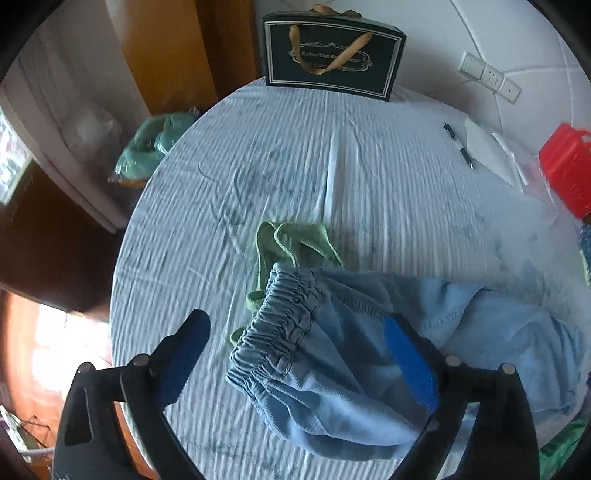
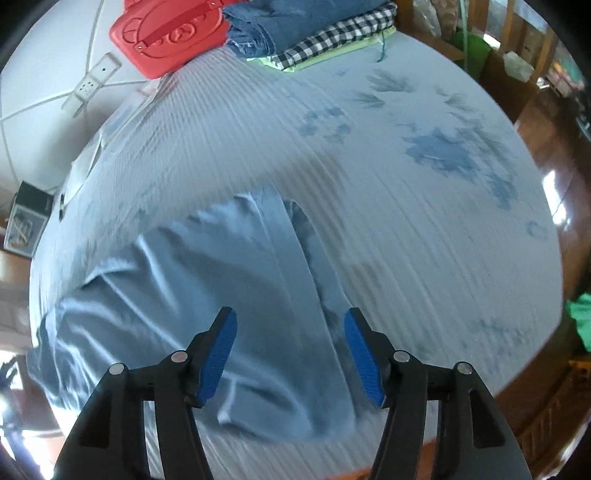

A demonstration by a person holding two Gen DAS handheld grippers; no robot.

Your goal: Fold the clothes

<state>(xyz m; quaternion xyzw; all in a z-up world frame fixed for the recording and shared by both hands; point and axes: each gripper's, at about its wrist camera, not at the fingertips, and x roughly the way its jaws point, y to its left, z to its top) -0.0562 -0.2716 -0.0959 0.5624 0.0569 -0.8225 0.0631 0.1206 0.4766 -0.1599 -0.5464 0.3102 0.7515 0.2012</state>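
Light blue pants (image 1: 351, 369) lie crumpled on a round table with a pale striped cloth (image 1: 295, 166). Their elastic waistband (image 1: 280, 325) sits between the fingers of my left gripper (image 1: 295, 332), which is open above it. A green garment (image 1: 291, 243) lies partly under the waistband. In the right wrist view the pants' leg (image 2: 221, 295) stretches across the cloth, and my right gripper (image 2: 291, 325) is open just above its end. Neither gripper holds anything.
A dark gift bag (image 1: 332, 59) stands at the table's far edge. A pen (image 1: 458, 146), papers and a red case (image 1: 565, 170) lie at the right. A stack of folded clothes (image 2: 314, 33) sits beside the red case (image 2: 166, 37). A wooden floor surrounds the table.
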